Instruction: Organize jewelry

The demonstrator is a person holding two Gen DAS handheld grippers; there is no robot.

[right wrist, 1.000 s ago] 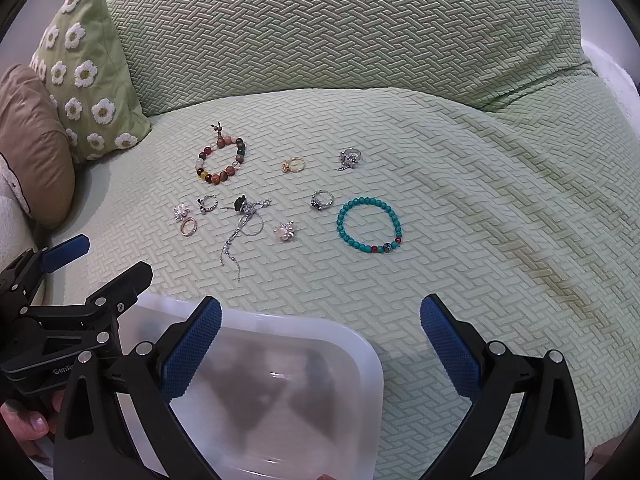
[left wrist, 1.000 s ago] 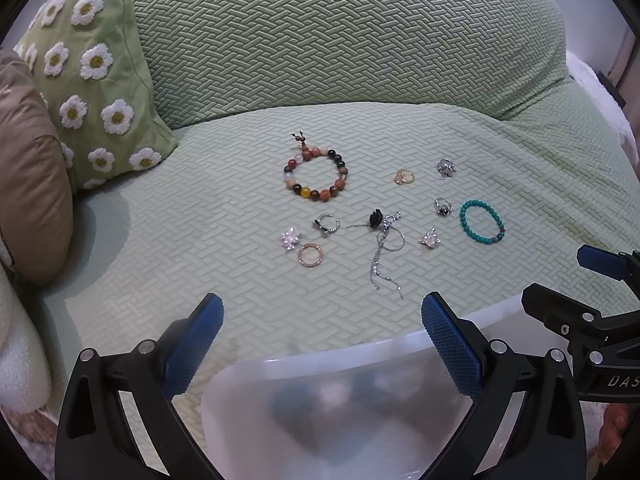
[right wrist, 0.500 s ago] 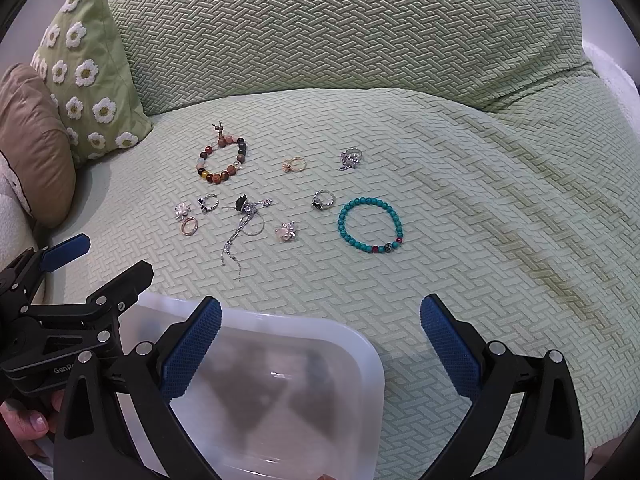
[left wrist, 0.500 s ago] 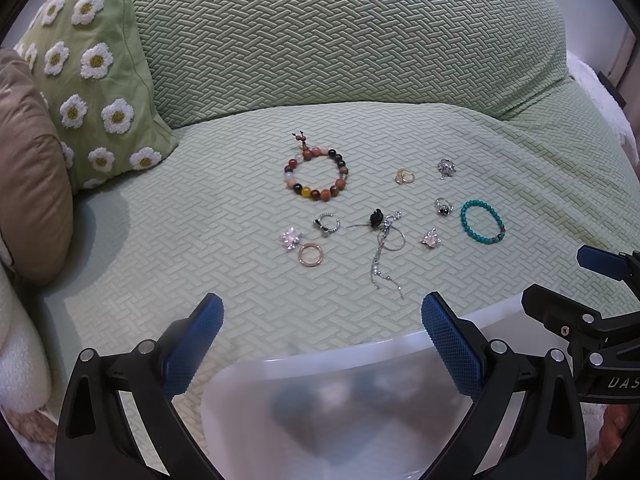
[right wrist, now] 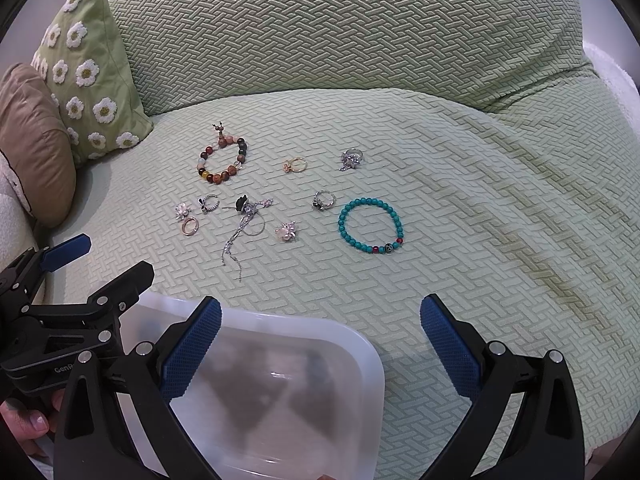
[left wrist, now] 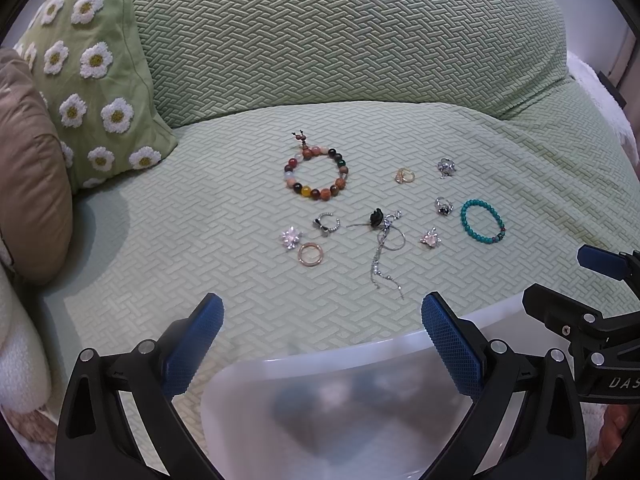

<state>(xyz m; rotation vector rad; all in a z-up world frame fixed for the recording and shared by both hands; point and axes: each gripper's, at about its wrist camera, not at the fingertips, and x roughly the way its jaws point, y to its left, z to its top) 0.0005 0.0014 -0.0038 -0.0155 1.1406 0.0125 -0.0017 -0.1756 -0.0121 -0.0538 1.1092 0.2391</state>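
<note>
Jewelry lies spread on a green woven couch cover (left wrist: 200,240). A multicolour bead bracelet (left wrist: 316,174) (right wrist: 222,160) lies far left, a turquoise bead bracelet (left wrist: 482,222) (right wrist: 370,225) at the right. Between them lie a silver chain with a black flower (left wrist: 384,236) (right wrist: 244,220), several small rings, among them a gold ring (left wrist: 309,254), and charms. A translucent white plastic box (left wrist: 340,412) (right wrist: 260,392) stands at the near edge. My left gripper (left wrist: 318,332) is open above the box. My right gripper (right wrist: 320,334) is open over the box's right edge. Both are empty.
A green daisy cushion (left wrist: 92,68) and a brown cushion (left wrist: 28,168) lean at the left. The couch backrest (left wrist: 340,32) rises behind the jewelry. The other gripper shows at the side of each view, the right one (left wrist: 600,320) and the left one (right wrist: 60,300).
</note>
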